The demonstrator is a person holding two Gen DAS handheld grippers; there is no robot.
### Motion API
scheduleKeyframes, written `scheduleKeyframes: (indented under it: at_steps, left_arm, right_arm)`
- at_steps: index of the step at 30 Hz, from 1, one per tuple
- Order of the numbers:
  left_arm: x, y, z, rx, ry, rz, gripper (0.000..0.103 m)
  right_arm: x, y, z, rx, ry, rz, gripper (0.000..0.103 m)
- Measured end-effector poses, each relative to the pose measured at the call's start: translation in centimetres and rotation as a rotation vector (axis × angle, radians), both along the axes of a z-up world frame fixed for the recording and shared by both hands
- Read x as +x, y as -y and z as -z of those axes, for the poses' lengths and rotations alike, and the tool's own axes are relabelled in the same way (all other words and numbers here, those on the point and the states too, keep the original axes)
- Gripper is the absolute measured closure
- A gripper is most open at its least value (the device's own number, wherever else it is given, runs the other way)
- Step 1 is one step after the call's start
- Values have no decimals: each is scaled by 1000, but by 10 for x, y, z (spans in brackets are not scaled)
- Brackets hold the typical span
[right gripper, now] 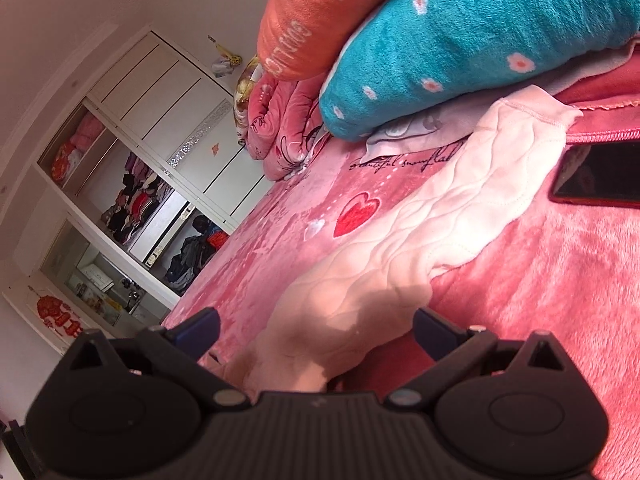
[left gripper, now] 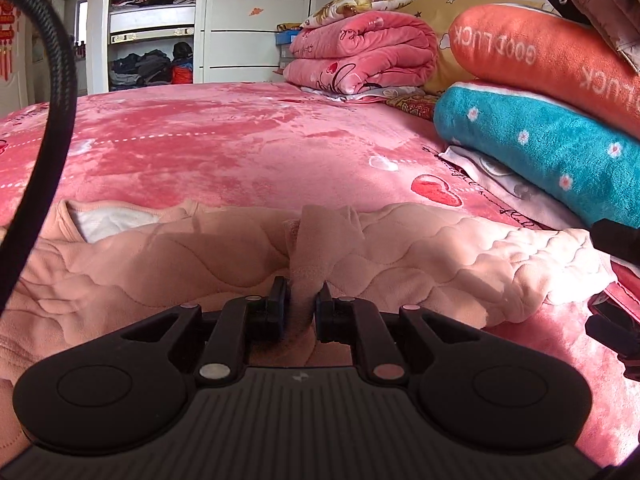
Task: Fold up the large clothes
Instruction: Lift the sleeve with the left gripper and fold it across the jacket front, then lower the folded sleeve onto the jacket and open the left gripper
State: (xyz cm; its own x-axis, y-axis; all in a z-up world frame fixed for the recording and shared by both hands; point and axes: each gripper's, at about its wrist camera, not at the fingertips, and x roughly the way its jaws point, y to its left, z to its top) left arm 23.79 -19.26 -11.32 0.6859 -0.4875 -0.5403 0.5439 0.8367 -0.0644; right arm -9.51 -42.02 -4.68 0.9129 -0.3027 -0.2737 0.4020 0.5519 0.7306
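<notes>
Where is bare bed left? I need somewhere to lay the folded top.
Free: the pink bedspread between the peach quilted garment and the folded pink blanket, toward the wardrobe. Crowded: the side with the teal pillow, orange pillow and phone.

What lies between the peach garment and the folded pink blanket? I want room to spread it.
Only bare pink bedspread lies between the garment and the folded blanket; the left wrist view shows it.
</notes>
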Motion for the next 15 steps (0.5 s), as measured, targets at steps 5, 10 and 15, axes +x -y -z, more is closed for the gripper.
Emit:
scheduleKeyframes:
  at_steps: [5, 10, 15]
  left_arm:
    - [3, 11, -3, 24, -22, -20, 91]
    - [-12, 4, -11, 32, -21, 4, 78]
    - [-32, -13, -45, 16, 50, 52, 45]
  right_arm:
    - [-3, 3, 0, 11, 1, -10, 1]
    - [-1, 0, 0, 21, 3, -32, 1]
    - [11, -12, -8, -35, 14, -103, 1]
